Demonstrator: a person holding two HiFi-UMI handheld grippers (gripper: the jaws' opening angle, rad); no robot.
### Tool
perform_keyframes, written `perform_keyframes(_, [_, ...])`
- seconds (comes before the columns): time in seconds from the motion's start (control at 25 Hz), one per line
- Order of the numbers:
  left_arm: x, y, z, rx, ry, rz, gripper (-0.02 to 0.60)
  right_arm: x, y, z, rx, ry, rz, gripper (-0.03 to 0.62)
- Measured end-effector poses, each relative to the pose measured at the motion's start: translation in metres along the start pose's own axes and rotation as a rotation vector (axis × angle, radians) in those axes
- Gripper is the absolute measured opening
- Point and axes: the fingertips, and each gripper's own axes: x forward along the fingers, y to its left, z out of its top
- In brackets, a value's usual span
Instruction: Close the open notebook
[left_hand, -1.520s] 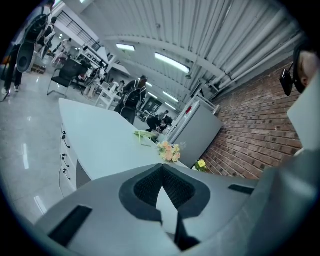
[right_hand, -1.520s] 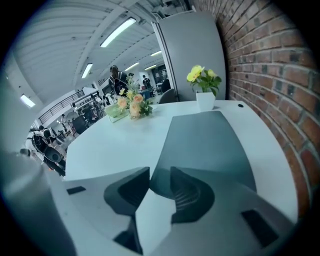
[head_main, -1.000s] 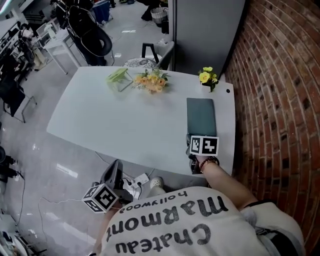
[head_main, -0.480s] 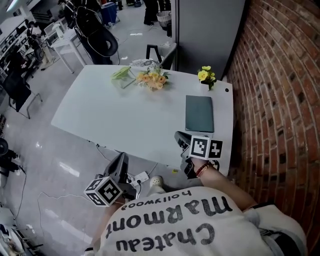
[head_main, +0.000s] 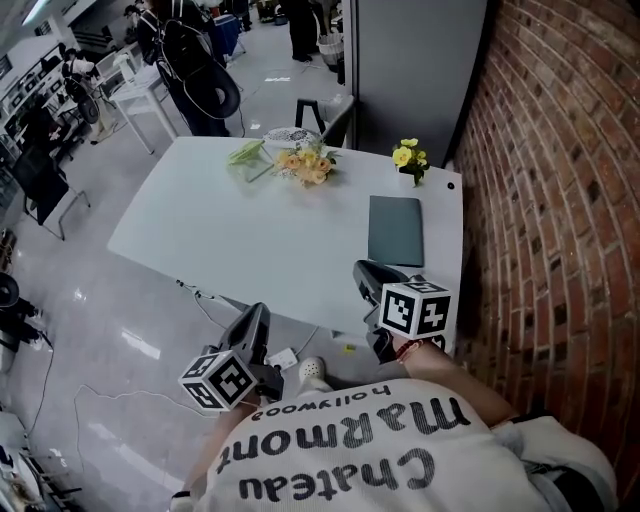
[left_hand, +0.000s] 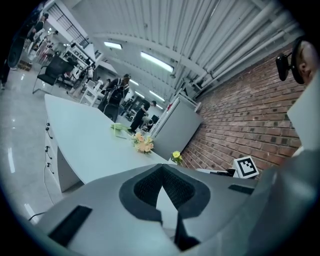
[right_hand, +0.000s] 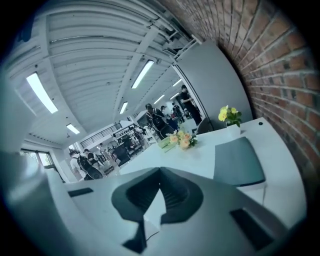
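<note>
Right gripper view is showing me the right gripper (right_hand: 160, 170) with its jaws pressed together on nothing, and left gripper view is showing the left gripper (left_hand: 161, 167) likewise closed and empty. I am holding the right one over the near edge of the pale rounded table (head_main: 250, 230), the left one off it above the floor. The flat dark green notebook (head_main: 396, 230) is lying closed near the table's right edge, beyond the right gripper and apart from it, beside the red brick wall (head_main: 560, 200). Small potted yellow flowers (head_main: 407, 155) are standing behind it
</note>
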Motion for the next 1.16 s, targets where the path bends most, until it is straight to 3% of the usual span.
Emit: perform_keyframes(1.16, [-0.051,-0.018,-0.034,0.002,-0.031,0.007,0.000,-0.047,0.002,-0.045,-0.042,0.022,-0.019,0.003])
